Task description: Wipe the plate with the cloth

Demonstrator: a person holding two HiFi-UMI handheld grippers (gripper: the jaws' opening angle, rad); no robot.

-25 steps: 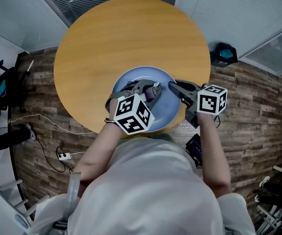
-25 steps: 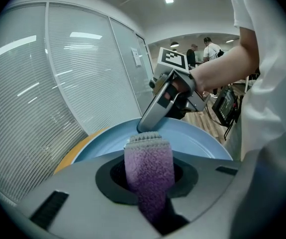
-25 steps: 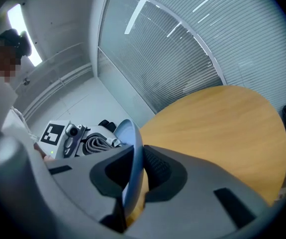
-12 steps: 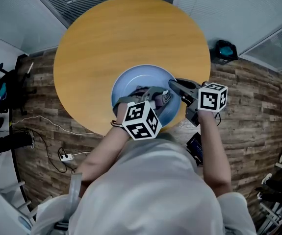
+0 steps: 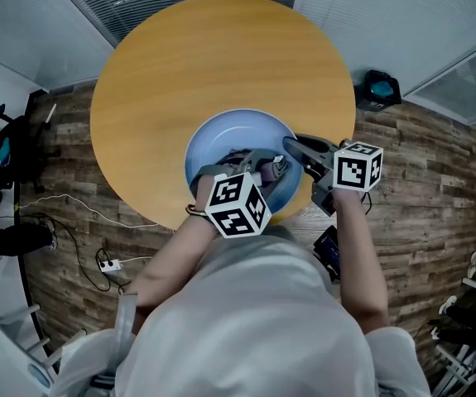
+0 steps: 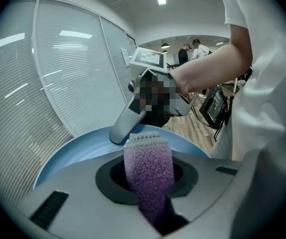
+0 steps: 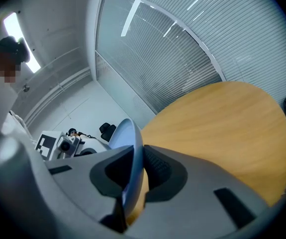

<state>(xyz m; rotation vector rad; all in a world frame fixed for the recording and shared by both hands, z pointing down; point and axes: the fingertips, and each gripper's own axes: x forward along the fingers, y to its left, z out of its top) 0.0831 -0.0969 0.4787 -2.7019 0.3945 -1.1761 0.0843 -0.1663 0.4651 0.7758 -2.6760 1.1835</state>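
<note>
A blue plate (image 5: 221, 143) sits on the near part of the round wooden table (image 5: 188, 64). My right gripper (image 5: 290, 146) is shut on the plate's right rim; in the right gripper view the rim (image 7: 132, 148) runs edge-on between the pads of that gripper (image 7: 133, 179). My left gripper (image 5: 272, 169) is over the plate's near right part, shut on a purple cloth (image 5: 258, 165). In the left gripper view the cloth (image 6: 147, 166) sticks up out of the left gripper (image 6: 150, 185), with the plate (image 6: 78, 151) and the right gripper (image 6: 128, 123) behind it.
The table's near edge (image 5: 151, 213) lies just under my left arm. On the wooden floor there are cables and a power strip (image 5: 105, 263) at the left, a dark teal object (image 5: 378, 89) at the right, and a black device (image 5: 329, 251) near my right forearm.
My left gripper has slid the cloth across the plate toward its right, nearer side, most of it in the first half second. The right gripper has stayed on the rim.
</note>
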